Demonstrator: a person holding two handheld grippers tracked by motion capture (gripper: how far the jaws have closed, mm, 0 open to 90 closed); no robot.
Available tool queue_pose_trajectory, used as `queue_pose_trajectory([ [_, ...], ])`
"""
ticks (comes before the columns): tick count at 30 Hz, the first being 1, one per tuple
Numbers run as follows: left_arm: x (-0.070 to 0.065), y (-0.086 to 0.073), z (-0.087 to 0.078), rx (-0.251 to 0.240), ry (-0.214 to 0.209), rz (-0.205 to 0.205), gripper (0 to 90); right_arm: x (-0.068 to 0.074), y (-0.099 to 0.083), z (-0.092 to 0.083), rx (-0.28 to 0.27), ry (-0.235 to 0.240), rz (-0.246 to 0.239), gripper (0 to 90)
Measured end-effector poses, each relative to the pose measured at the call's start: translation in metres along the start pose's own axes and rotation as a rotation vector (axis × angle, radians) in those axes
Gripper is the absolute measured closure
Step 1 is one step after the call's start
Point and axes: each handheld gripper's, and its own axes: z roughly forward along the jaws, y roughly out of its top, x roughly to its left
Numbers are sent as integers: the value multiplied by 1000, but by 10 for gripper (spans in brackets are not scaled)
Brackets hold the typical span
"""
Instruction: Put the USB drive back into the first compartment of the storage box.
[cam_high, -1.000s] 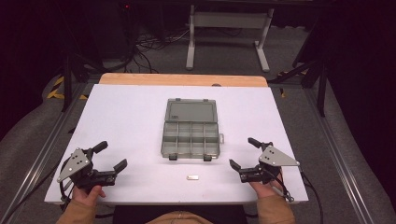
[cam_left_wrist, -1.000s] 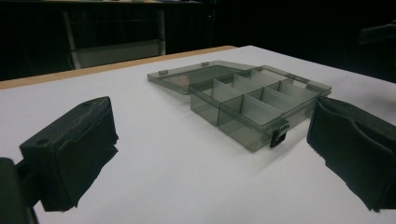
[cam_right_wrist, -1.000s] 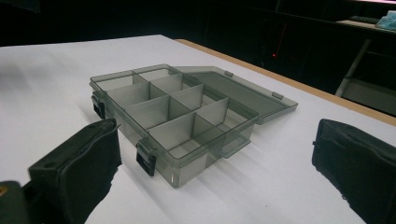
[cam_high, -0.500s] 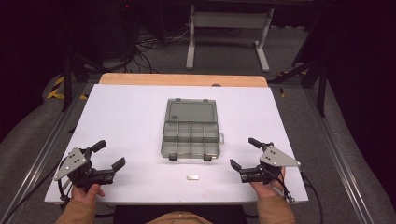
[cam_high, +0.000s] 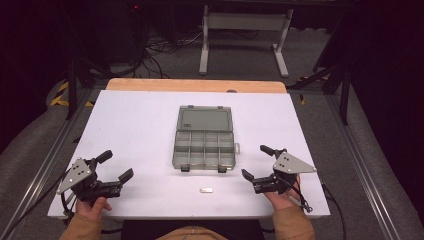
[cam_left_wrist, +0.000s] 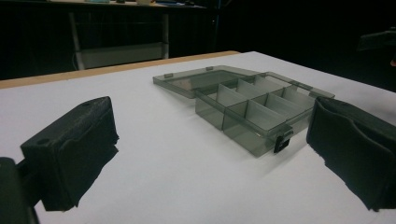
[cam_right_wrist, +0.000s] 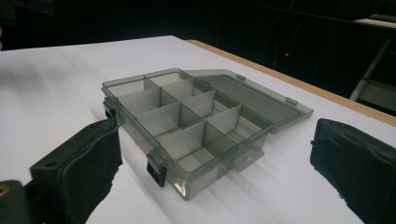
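A smoky clear plastic compartment box (cam_high: 205, 145) lies open at the table's middle, its lid folded flat on the far side. Its several compartments (cam_right_wrist: 187, 116) look empty. A small pale flat piece (cam_high: 206, 190) rests on the table in front of the box. My left gripper (cam_high: 117, 165) is held at the front left, open, with nothing between its jaws; the box (cam_left_wrist: 247, 105) lies ahead of it to the right. My right gripper (cam_high: 255, 161) is open at the front right, just off the box's front right corner, holding nothing.
The white table top (cam_high: 135, 125) has a wooden strip (cam_high: 195, 85) along its far edge. Beyond it stand a metal frame (cam_high: 245, 30) and cables on a dark floor. Metal rails (cam_high: 45, 165) run along both table sides.
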Motion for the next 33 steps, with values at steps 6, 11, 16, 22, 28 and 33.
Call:
queue_pose_trajectory([
  [6, 0, 0, 0, 8, -2, 2, 25, 4, 12, 14, 17, 42, -22, 27],
  [11, -1, 0, 1, 12, -5, 4, 25, 10, 22, 30, 37, 86, -43, 28],
  [16, -1, 0, 1, 13, -6, 3, 25, 14, 31, 42, 46, 124, -62, 28],
  [22, -1, 0, 1, 14, -7, 3, 25, 19, 39, 52, 55, 178, -66, 32],
  [28, -1, -1, 2, 5, -6, 4, 25, 28, 48, 65, 75, 235, -88, 42],
  [33, -1, 0, 1, 13, -6, 5, 25, 35, 53, 72, 93, 266, -106, 61],
])
